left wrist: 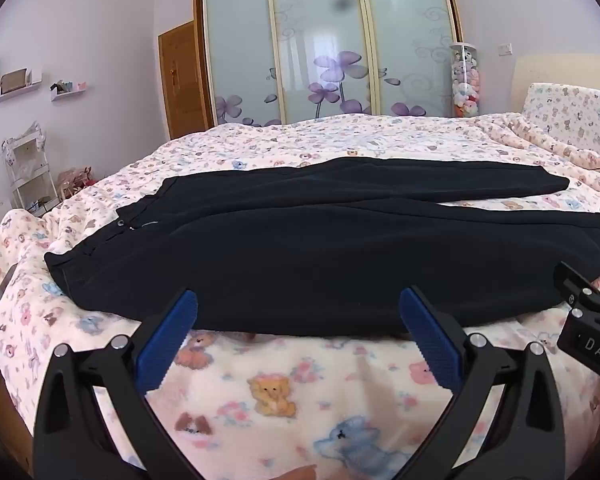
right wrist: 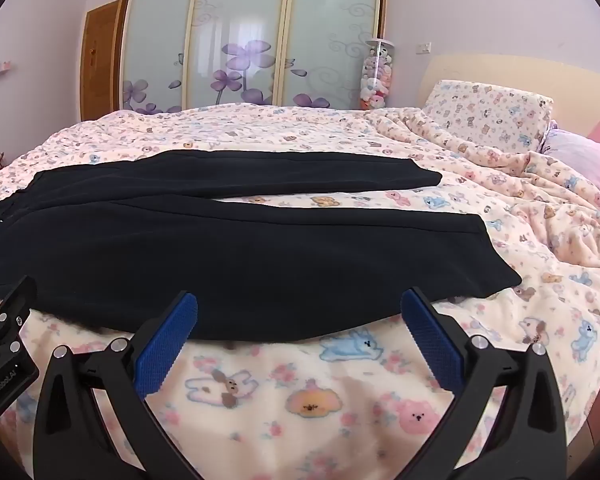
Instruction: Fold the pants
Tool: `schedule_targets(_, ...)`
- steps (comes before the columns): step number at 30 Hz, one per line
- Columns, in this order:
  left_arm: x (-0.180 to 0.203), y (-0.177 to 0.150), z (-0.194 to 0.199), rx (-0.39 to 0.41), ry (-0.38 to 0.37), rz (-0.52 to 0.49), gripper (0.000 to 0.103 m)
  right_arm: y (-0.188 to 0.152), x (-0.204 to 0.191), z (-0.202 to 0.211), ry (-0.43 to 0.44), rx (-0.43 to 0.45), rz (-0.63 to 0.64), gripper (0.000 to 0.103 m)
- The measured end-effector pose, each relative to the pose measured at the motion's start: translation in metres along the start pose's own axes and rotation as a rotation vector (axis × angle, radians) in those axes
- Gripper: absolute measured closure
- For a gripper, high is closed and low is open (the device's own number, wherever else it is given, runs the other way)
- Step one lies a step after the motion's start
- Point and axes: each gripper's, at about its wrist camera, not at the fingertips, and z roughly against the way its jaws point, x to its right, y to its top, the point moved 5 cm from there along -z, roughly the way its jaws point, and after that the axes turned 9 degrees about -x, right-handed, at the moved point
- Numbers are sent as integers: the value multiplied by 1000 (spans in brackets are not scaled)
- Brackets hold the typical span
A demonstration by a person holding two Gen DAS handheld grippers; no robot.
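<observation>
Black pants (left wrist: 300,256) lie spread flat across the bed, waistband to the left and both legs running to the right, with a strip of blanket showing between the legs. My left gripper (left wrist: 298,312) hovers open just short of the near leg's edge, nothing between its blue pads. In the right wrist view the same pants (right wrist: 240,264) fill the middle, leg ends at the right. My right gripper (right wrist: 299,312) is open too, over the near edge of the near leg, empty. Each gripper's black body shows at the other view's side edge.
The bed is covered by a pink blanket (right wrist: 308,400) printed with bears. A pillow (right wrist: 488,112) and rumpled blanket sit at the right. Sliding wardrobe doors (left wrist: 324,48) stand behind the bed, a tube of plush toys (left wrist: 465,80) beside them. Shelves (left wrist: 20,84) hang on the left wall.
</observation>
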Motion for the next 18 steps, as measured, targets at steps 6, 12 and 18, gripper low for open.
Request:
schedule_targets(6,0,0,0,-1,0,-3,2,0,0,-1,0,-2,1,1)
schedule_targets(12,0,0,0,-3,1,-4,2,0,1,-1,0,-3,0,1)
schedule_targets(18,0,0,0,-2,1,-4,2,0,1,-1,-1,-4,0,1)
